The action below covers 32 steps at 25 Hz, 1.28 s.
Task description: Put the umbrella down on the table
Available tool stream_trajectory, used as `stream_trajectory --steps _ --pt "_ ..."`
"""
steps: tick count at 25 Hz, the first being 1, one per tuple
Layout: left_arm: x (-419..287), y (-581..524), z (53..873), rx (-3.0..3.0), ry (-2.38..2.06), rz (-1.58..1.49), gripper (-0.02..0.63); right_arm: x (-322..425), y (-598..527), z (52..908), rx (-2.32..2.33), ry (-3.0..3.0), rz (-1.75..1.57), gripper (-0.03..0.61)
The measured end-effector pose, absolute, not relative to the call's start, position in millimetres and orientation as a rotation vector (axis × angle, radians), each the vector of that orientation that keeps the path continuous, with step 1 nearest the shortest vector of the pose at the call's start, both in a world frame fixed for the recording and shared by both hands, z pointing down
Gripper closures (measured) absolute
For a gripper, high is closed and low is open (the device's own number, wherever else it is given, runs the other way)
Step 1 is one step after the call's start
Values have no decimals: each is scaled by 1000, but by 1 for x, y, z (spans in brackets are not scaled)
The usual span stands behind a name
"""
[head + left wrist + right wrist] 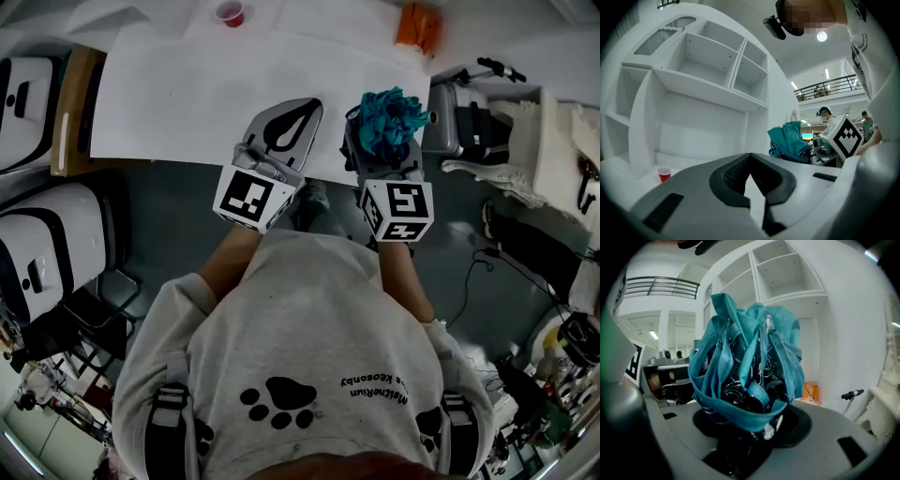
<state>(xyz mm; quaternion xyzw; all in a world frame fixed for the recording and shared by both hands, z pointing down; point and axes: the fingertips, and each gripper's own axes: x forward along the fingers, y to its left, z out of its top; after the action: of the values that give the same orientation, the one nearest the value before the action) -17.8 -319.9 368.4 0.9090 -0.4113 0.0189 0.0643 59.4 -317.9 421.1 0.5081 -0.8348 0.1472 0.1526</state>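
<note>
— Umbrella: where is it, and what has hold of it?
— It's a folded teal bundle standing upright in the right gripper, whose fingers are clamped on its lower end. It hangs over the near edge of the white tabletop, close to the right-hand corner, and does not rest on it. The left gripper sits just beside it, fingers together at the tips with nothing between them.
— What could go wrong from here?
— Two things, I'd judge. Let go this close to the edge, the umbrella could roll or tip off toward the person, since part of the bundle seems to overhang. The loose canopy folds also drape around the fingers, so fabric might snag as they part and drag the umbrella back.
— And room to work with?
— Plenty. The tabletop is bare across its middle and left. The red cup and an orange object stand well apart from the umbrella, along the far side. Carrying it forward and leftward, away from edge and corner, looks safest.
</note>
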Motion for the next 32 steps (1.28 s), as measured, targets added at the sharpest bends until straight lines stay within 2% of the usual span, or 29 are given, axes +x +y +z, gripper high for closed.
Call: stream_trajectory --steps 32 --pt "5 -391 460 2651 -1150 200 603 83 -383 551 1403 -2116 811 314"
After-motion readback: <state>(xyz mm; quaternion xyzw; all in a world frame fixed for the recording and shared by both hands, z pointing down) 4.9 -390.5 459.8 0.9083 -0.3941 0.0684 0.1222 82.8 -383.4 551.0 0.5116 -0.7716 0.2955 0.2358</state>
